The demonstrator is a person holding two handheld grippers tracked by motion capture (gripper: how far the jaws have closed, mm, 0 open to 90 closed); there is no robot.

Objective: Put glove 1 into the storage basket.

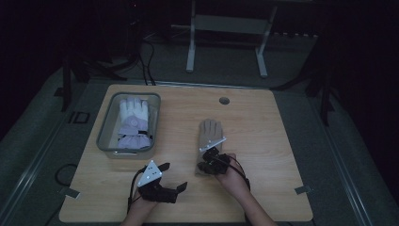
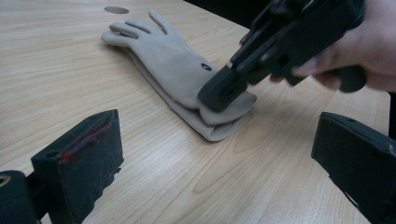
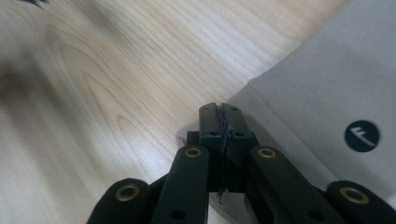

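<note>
Wooden table: right gripper fingers clamp beige glove; left gripper gapes empty.

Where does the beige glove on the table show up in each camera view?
High view: beige glove right of table centre, fingers pointing away, right gripper at its cuff.
Left gripper view: upper middle, cuff under the right gripper.
Right gripper view: right side, shut jaws meeting its cuff edge.
Shared landmark: the round dark logo near the cuff.

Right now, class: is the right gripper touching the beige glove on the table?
Touching. The left gripper view shows the right gripper pressed onto the beige glove at its cuff.
</note>
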